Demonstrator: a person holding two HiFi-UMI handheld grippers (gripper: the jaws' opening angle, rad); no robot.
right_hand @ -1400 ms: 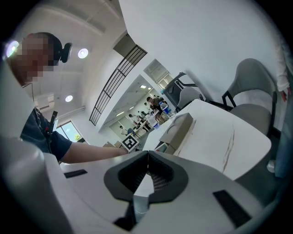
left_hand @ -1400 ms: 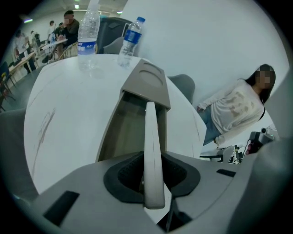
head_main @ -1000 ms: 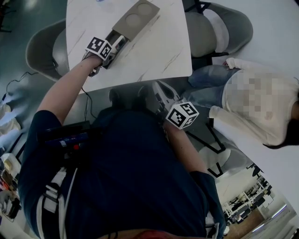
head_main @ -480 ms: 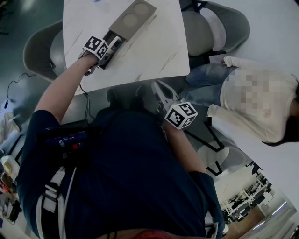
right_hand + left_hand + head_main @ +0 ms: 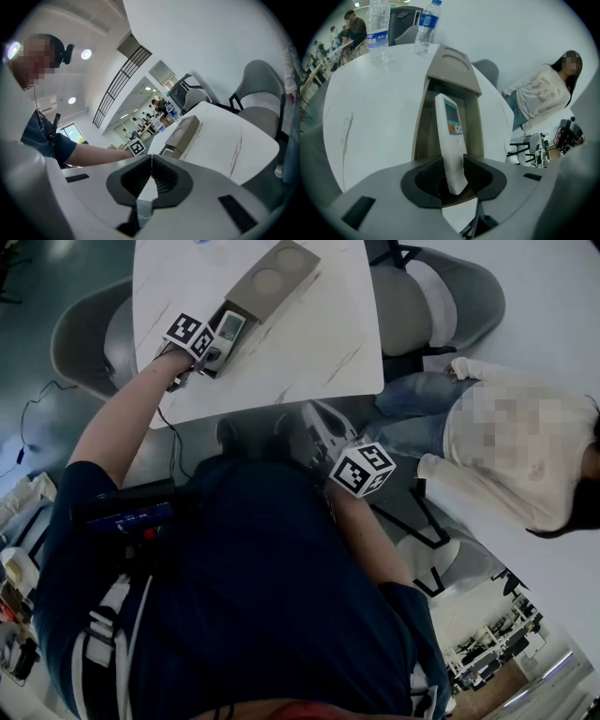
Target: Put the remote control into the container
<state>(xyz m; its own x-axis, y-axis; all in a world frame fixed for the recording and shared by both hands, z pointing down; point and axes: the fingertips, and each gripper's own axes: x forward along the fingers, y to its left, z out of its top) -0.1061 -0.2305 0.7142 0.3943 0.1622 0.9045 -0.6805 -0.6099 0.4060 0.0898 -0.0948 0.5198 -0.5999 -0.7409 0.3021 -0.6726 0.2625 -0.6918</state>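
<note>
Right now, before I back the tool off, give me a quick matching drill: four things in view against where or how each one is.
1. remote control
2. right tool
3. water bottles
4. container

A. upright at the far edge of the table
B. tan, long, resting on the white tabletop
C. jaws together, nothing between them
D. lying in the open compartment

Pairs: 1-D, 2-C, 3-A, 4-B

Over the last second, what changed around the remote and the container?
The left gripper is opening its jaws and letting go of the remote, whose far end now lies in the container's open slot, near end between the jaws. The right gripper stayed shut and empty by the person's body; container and table did not move.
</note>
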